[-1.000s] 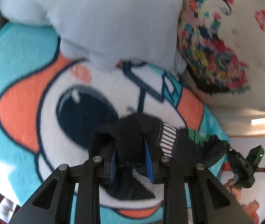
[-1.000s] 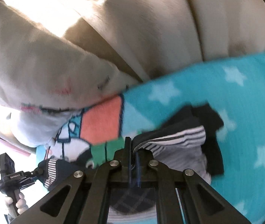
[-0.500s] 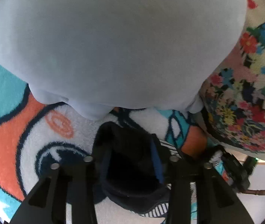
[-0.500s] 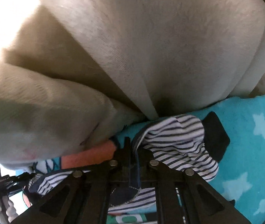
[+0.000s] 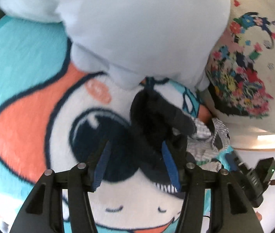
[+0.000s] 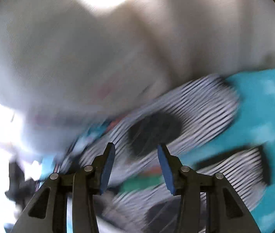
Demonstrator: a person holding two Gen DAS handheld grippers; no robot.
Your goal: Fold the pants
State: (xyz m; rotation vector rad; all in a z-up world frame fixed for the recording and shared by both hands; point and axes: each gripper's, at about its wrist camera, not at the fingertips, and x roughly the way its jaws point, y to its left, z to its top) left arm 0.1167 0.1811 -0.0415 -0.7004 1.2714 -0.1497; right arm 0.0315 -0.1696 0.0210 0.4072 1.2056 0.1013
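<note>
The pants are small, black with black-and-white stripes, lying on a teal cartoon blanket. In the left wrist view my left gripper is open, its blue pads wide apart, with the black end of the pants lying between and just ahead of them. In the right wrist view, which is blurred, my right gripper is open above the striped pants, which lie spread on the blanket. Neither gripper holds the cloth.
A pale blue cushion lies just beyond the pants. A floral cream pillow is at the right. A cream cushion fills the right wrist view's upper part. The other gripper shows at the lower right.
Both grippers have opened and let go of the pants. Both have pulled back from the cushions. The pants now lie folded over on the blanket.
</note>
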